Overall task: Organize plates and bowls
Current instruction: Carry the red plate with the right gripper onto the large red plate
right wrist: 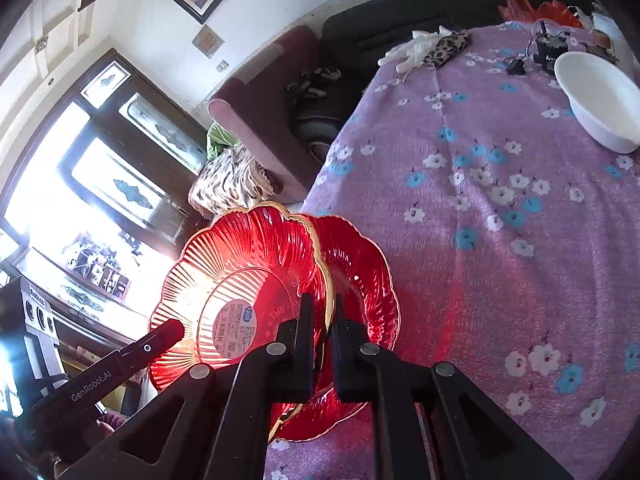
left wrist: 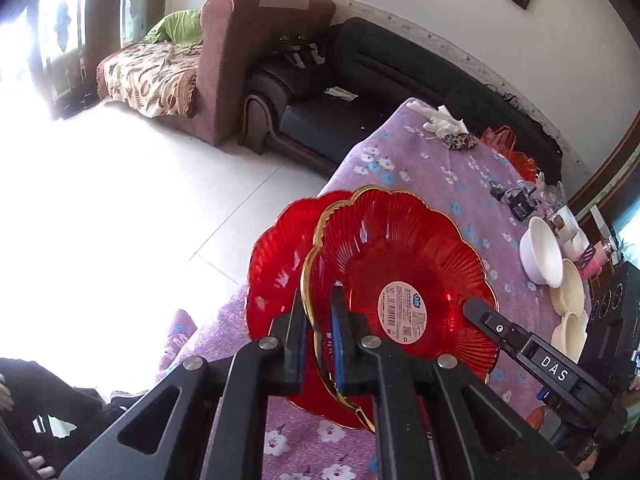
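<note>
Red plate [left wrist: 404, 280], gold-rimmed and scalloped, label at its centre, is held tilted above the near end of the purple floral surface [left wrist: 452, 176]. Your left claw [left wrist: 318, 312] is clenched on its rim at 6 o'clock; your right claw [right wrist: 322, 320] grasps the opposite rim. A second red plate [left wrist: 276, 264] sits just behind it, overlapping. White bowl [left wrist: 541, 251] stands at 3 o'clock, cream bowls [left wrist: 568, 288] just beside it.
</note>
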Demonstrator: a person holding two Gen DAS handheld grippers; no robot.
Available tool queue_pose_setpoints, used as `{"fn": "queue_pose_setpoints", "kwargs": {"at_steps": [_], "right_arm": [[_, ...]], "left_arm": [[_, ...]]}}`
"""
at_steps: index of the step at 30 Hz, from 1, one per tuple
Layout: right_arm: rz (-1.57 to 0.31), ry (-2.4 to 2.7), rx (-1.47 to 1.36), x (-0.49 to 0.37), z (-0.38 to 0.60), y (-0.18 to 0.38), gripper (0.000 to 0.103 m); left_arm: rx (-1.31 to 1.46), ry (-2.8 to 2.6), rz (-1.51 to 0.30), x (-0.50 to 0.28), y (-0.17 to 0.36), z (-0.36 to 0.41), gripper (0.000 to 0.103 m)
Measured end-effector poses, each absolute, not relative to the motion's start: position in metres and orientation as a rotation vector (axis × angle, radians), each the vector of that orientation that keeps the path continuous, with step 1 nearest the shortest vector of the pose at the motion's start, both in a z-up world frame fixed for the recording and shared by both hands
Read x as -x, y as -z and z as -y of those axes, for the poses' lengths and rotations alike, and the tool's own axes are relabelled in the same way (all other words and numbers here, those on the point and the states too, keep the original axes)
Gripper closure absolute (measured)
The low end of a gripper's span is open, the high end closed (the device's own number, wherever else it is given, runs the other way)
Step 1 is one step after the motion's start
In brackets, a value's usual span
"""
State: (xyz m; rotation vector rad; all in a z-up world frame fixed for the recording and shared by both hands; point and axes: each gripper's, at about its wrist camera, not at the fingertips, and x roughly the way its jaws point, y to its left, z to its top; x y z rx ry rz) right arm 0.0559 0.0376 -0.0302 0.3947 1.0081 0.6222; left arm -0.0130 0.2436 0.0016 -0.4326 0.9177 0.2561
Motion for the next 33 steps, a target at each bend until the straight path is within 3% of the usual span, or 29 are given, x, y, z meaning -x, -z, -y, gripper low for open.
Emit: {"fn": "queue_pose_setpoints", "kwargs": {"at_steps": [9, 17, 19, 20, 30, 33], "right_arm": [[-1.077, -0.582, -0.34, -0.069, -0.061, 0.078, 0.093], [-0.918, -0.497, -0.083, -0.058, -0.082, 0.069, 0.088], [-0.884, -0.495, -0.056, -0.054, -0.084, 0.067, 0.088], [-0.861, -0.494, -0.055, -0.051, -0.082, 0.064, 0.088], [-0.526, -0.48, -0.102, -0.022, -0.052, 0.028, 0.087], [-0.507, -0.477, -0.162, -0.022, -0.037, 0.028, 0.086]], "left_arm": [[0.353, -0.304, -1.034, -0.001, 0.033, -0.247, 0.091], [0.125, -0.395, -1.005, -0.004, 0.018, -0.225, 0.078], [0.028, -0.469, -0.963, -0.001, 0.01, -0.217, 0.049], [-0.005, -0.495, -0.931, 0.001, 0.005, -0.214, 0.045], [0.103, -0.537, -0.84, 0.031, -0.014, -0.227, 0.043], [0.163, -0.511, -0.837, 0.038, -0.008, -0.227, 0.043]]}}
